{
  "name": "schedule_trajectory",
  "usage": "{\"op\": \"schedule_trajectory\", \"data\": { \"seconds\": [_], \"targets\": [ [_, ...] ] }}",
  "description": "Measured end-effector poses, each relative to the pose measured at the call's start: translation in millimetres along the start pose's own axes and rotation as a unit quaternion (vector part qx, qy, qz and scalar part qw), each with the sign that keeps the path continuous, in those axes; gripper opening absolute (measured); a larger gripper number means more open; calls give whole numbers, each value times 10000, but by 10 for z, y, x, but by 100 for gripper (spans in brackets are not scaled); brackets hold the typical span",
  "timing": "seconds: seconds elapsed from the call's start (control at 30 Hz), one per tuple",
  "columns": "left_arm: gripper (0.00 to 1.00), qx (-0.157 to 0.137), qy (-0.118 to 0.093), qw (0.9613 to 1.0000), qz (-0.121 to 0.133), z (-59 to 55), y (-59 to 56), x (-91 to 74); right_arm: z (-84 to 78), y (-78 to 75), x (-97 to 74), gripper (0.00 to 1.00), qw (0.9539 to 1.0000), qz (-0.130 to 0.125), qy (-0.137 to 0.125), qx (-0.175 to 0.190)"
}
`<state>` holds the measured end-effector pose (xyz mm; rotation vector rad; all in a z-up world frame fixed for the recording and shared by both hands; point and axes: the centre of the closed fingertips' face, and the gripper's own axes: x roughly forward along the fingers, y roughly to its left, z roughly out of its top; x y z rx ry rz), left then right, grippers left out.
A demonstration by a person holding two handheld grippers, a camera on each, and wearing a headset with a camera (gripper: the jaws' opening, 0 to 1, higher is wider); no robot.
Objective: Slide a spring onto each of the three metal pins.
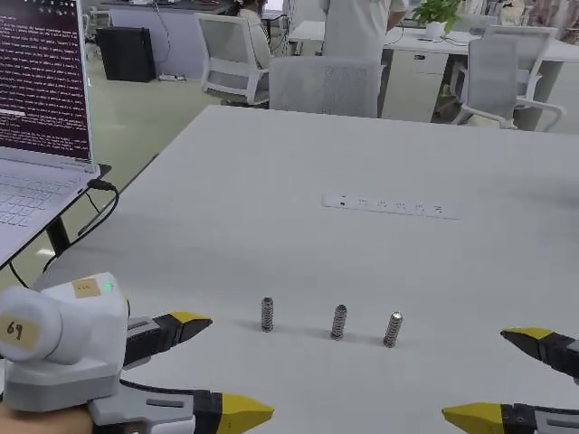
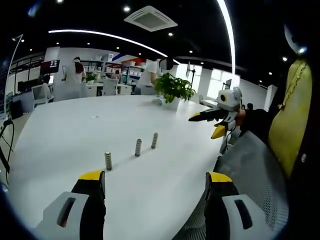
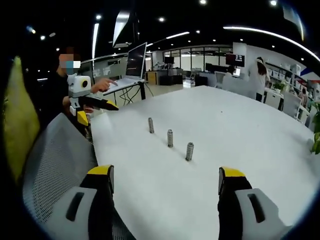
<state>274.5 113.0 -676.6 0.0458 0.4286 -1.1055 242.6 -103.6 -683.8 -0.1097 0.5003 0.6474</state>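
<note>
Three short metal pins stand in a row on the white table [image 1: 298, 163], each with a coiled spring around it: the left one [image 1: 267, 314], the middle one [image 1: 338, 322] and the right one [image 1: 393, 329], which leans slightly. The same row appears in the left gripper view [image 2: 138, 147] and in the right gripper view [image 3: 170, 138]. My left gripper [image 1: 217, 366] hovers open at the near left, short of the row, with nothing between its yellow-tipped jaws. At the near right my right gripper [image 1: 493, 375] is open and holds nothing. Each gripper shows in the other's view: right [image 2: 215, 120], left [image 3: 92, 107].
An open laptop [image 1: 36, 117] sits on a stand at the far left, with a black cable [image 1: 99, 212] hanging from it. A white power strip [image 1: 391, 207] lies in the tabletop beyond the pins. Office chairs [image 1: 321, 86] stand behind the table. A grey mesh chair back [image 2: 250, 175] is close by.
</note>
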Motion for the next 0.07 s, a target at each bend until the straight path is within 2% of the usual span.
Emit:
{"op": "schedule_trajectory", "data": {
  "seconds": [0.07],
  "targets": [
    [79,-17,10,10000,-2,-15,1,2,-21,10,7,87,10000,19,28,-16]
  ]
}}
